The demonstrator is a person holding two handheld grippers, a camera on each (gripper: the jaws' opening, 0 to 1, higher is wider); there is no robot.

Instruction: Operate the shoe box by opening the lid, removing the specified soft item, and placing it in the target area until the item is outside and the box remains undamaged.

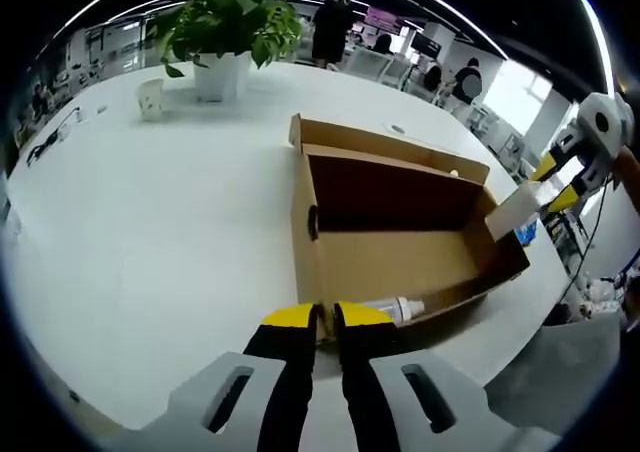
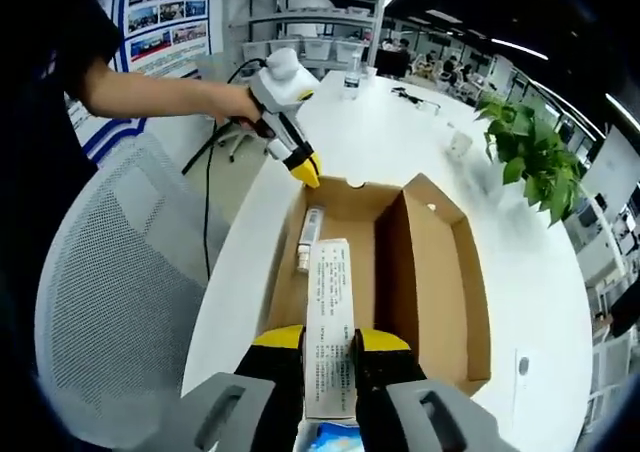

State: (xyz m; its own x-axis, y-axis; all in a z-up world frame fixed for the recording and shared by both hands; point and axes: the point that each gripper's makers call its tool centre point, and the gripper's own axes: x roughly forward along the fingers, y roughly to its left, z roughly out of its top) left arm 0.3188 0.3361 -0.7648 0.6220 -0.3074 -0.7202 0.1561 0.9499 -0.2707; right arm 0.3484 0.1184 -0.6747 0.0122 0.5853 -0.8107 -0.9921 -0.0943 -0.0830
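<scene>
Box: an open brown cardboard shoe box (image 1: 400,242) sits on a white table (image 1: 150,232), lid flap folded back, walls thin and matte.
Contents: a slim white tube (image 2: 311,237) lies along the box floor by the near wall; in the left gripper view it lies just past that gripper's tips.
Left gripper (image 1: 326,317): yellow-tipped jaws nearly together at the box's edge, apparently holding nothing.
Right gripper (image 2: 330,340): jaws clamped on a flat white printed packet (image 2: 331,317), which is lifted over the box's end.
Handling: the packet looks light and limp, likely to sag; pinching a short edge seems safest.
Risk: the cardboard would probably crease under a hard push.
Background: a potted plant (image 1: 225,32) and a mesh chair (image 2: 120,272).
</scene>
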